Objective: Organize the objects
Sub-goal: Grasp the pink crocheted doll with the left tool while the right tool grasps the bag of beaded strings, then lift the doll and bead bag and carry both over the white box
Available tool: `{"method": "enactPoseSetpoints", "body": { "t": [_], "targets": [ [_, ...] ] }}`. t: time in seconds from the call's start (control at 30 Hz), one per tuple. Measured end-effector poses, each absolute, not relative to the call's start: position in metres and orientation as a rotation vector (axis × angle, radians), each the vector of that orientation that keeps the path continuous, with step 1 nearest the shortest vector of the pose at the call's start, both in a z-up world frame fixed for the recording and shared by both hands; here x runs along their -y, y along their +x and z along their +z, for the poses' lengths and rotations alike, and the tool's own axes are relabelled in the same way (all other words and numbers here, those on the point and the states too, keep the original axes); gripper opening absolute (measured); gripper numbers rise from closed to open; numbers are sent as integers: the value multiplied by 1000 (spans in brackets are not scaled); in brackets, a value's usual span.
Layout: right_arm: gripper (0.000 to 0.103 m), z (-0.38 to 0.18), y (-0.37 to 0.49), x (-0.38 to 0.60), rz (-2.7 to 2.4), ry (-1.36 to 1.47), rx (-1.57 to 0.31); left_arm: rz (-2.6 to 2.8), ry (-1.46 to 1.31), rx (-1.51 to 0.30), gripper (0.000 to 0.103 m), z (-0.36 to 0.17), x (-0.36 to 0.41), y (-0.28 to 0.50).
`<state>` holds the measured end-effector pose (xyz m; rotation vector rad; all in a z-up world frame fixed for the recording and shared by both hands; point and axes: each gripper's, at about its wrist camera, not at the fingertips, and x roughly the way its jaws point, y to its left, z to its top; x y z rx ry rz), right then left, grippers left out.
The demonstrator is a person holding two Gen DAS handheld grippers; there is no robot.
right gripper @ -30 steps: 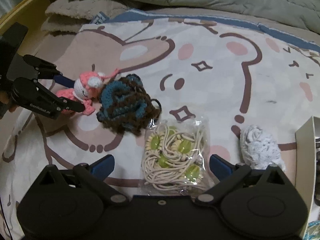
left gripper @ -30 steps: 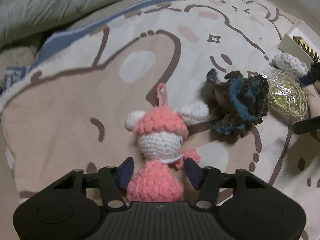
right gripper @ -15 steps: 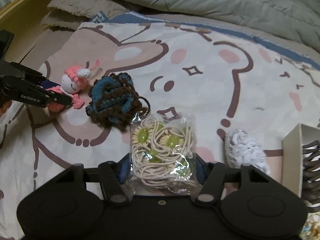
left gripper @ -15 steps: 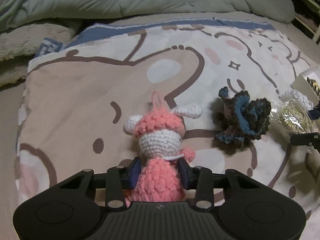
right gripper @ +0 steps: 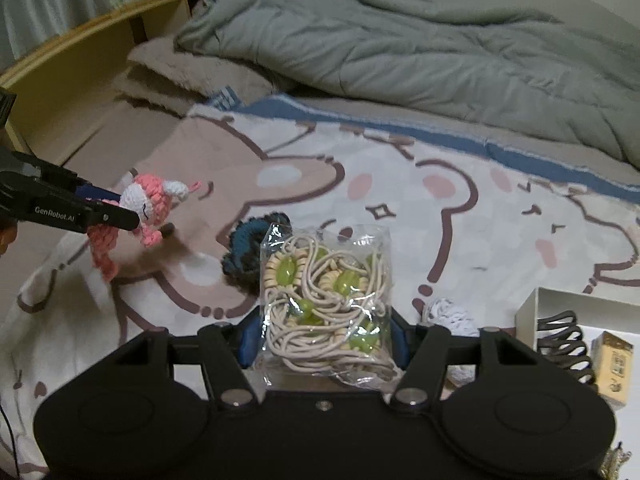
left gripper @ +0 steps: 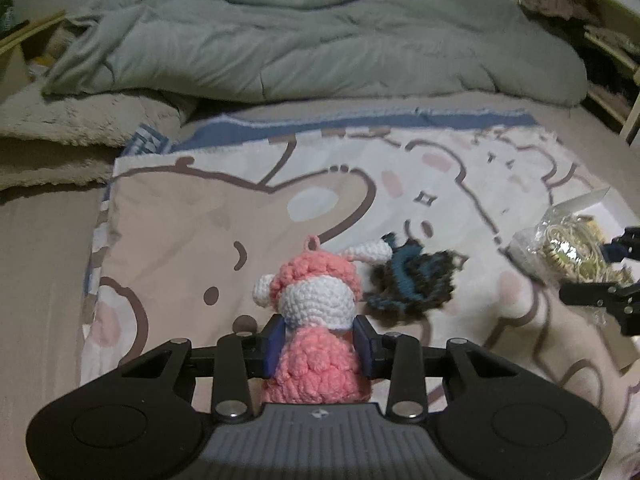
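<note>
Crocheted pink doll sits clamped at its body between the blue pads of the left gripper, its white head and pink cap above the jaws, and it hangs clear of the bear-print blanket, as the right wrist view shows. It looks soft and very light, so a hold across the plump body, below the head, should keep it from slipping; the thin loop on top would let it swing. The right gripper is closed on a clear bag of beaded hair ties, pinched at its lower sides; the film is probably slippery and crinkly, so a firm squeeze low on the bulk suits it. Relative to the blanket, a dark blue-and-brown crocheted piece lies on its middle, a white crocheted bit rests near its right edge, and a white box with a dark claw clip stands just off that edge; a grey duvet is heaped beyond it. A second ago both sets of jaws stood open around their items on the blanket; the right jaws have just been closing on the bag, and both items are now raised.
</note>
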<state>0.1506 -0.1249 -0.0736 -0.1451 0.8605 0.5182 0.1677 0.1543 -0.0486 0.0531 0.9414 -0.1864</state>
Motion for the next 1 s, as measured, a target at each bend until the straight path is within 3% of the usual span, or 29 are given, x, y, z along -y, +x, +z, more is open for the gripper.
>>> {"method": "enactPoseSetpoints", "body": {
  "t": [0.47, 1.0],
  "targets": [
    [61, -24, 96, 161, 505, -85, -746, -157, -33, -777, 38, 11, -110, 98],
    [61, -10, 65, 203, 451, -54, -684, -140, -74, -701, 38, 11, -51, 56]
  ]
}}
